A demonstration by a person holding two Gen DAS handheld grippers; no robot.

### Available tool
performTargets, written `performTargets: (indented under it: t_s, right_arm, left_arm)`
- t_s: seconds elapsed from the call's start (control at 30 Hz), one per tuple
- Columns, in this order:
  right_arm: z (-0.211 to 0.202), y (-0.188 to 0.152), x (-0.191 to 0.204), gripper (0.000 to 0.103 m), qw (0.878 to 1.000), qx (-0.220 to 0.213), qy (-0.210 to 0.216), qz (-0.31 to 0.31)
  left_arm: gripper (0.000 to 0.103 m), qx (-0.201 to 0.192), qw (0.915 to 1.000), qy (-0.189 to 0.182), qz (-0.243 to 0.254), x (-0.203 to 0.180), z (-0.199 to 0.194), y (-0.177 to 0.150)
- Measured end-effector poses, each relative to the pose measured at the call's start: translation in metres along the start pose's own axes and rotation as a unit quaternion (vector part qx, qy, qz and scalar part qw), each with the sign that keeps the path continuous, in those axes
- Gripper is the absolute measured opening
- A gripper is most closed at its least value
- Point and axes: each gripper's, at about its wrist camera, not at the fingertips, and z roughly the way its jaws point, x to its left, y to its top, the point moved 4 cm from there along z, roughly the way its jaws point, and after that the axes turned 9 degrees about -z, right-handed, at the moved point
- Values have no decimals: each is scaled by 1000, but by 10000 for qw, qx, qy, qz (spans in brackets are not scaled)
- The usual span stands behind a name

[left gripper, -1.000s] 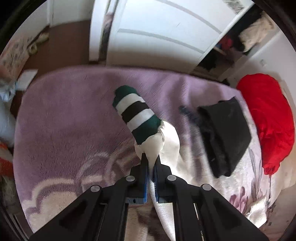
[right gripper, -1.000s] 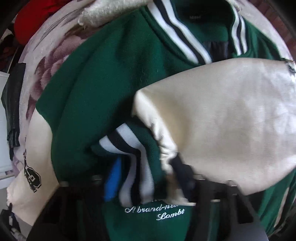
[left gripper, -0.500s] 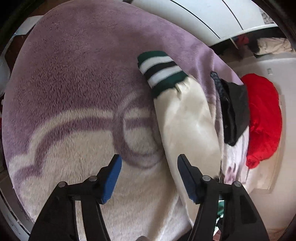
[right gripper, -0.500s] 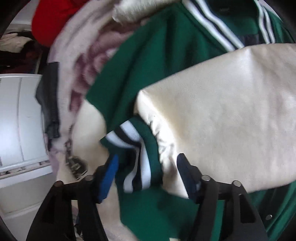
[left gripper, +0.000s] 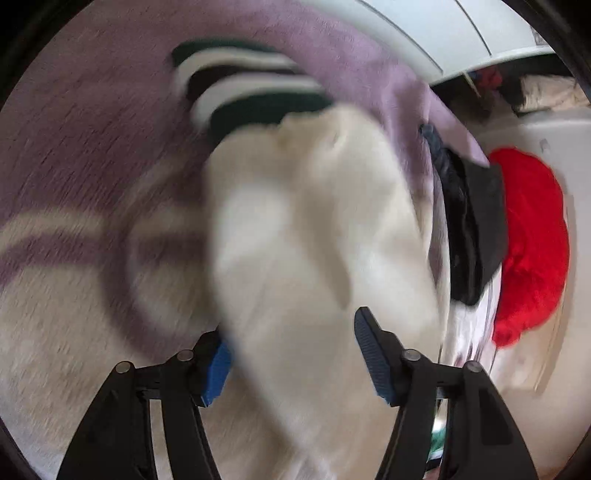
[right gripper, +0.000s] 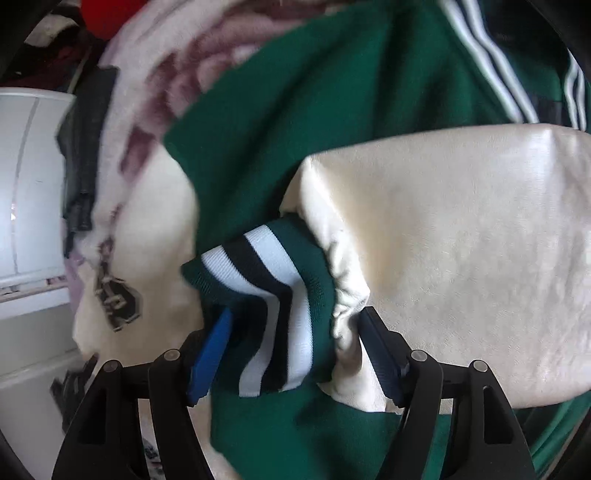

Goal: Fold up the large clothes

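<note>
A green varsity jacket (right gripper: 303,122) with cream sleeves lies on a purple and cream blanket (left gripper: 74,155). In the left wrist view one cream sleeve (left gripper: 314,240) with a striped green, white and black cuff (left gripper: 243,92) stretches away across the blanket. My left gripper (left gripper: 291,354) is open, with the sleeve lying between its jaws. In the right wrist view the other cream sleeve (right gripper: 461,240) is folded across the jacket body. Its striped cuff (right gripper: 273,295) lies between the open jaws of my right gripper (right gripper: 295,347).
A black folded garment (left gripper: 472,229) and a red garment (left gripper: 532,240) lie at the right side of the blanket. White wardrobe doors (left gripper: 461,33) stand beyond the bed. The black garment also shows in the right wrist view (right gripper: 85,147).
My left gripper let go of the cream sleeve, opened, and moved closer over it. My right gripper let go of the striped cuff and opened.
</note>
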Motion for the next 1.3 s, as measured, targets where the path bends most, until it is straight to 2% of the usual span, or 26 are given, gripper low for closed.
performTargets:
  t_s: [0.03,0.07,0.17,0.3,0.37,0.4,0.43,0.5,0.57,0.6,0.67,0.7,0.77,0.83,0.87,0.93,0.97,1.0,1.03,1.07,1.17,1.2,1.23,1.3]
  right_arm:
    - [-9,-3,-5,74,9999,-106,-2,59]
    - [-15,-4,-10,74,9997,-187,-72,111]
    - [-40,-12,-34,78,9975,-495,-446,251]
    - [-45,-14,-58,79,9954,-553,-691,356]
    - [-40,-15,-71,79,9957,-506,-680,374]
    - [-30,-14,-73,84,9967,-344,-661,326]
    - [-16,-13,-75,84,9980,-101,-556,285]
    - [-18,-14,-88,84,9988,-115,-254,393]
    - [-40,-15,-104,84,9964,-328,251,736]
    - [-57,-18,-117,84,9932,-513,474,935]
    - [-84,-26,-143,84,9885,-761,625,1149]
    - [-104,-36,-165,84,9854,-900,635,1302]
    - [-126,-53,-196,84,9815,-998,639,1501]
    - [-147,-74,-234,84,9770,-1050,674,1730]
    - [-155,-85,-251,84,9755,-1059,642,1820]
    - [-169,-110,-289,84,9727,-1069,515,1995]
    - [-174,-122,-307,84,9712,-1075,467,2076]
    - [-180,-134,-328,84,9691,-1082,414,2179]
    - [-182,-145,-343,84,9664,-1101,373,2291]
    - [-187,-157,-361,84,9633,-1121,351,2415]
    - [-193,-192,-410,84,9549,-1108,321,2734]
    - [-197,-204,-427,84,9535,-1074,331,2796]
    - [-199,-215,-442,84,9531,-1025,311,2830]
    - [-203,-230,-460,84,9537,-961,256,2838]
  left_arm:
    - [32,-367,9992,140,49,-8,-5,9]
    - [4,-597,9980,168,155,-18,-10,14]
    - [2,-1066,9918,250,656,-53,-29,18]
    - [1,-1596,9723,119,1704,-115,-68,-3]
    - [1,-1800,9584,-35,2215,-147,-93,-25]
    - [1,-1862,9538,-83,2358,-156,-102,-33]
    - [1,-1908,9477,-190,2553,-169,-112,-46]
    - [1,-1995,9324,-363,2992,-197,-133,-78]
    - [1,-2068,9103,-520,3548,-222,-153,-121]
    - [1,-2098,9018,-558,3737,-234,-155,-139]
    - [1,-2025,8734,-718,4370,-257,-163,-203]
    - [1,-1983,8639,-748,4570,-263,-161,-227]
    - [1,-1715,8328,-830,5198,-274,-150,-307]
    - [1,-1382,8068,-866,5679,-277,-130,-377]
    - [1,-1218,7967,-890,5852,-276,-122,-407]
    - [1,-837,7726,-892,6230,-268,-100,-474]
    - [1,-556,7580,-946,6430,-258,-87,-520]
    - [1,-432,7491,-943,6543,-257,-77,-544]
    - [1,-228,7317,-939,6748,-246,-64,-587]
    - [1,-109,7193,-924,6885,-238,-54,-616]
    - [1,318,6825,-754,7263,-205,-20,-693]
    - [1,426,6736,-600,7355,-199,-9,-711]
    - [2,475,6682,-449,7411,-193,-1,-721]
    - [6,592,6498,41,7578,-181,21,-747]
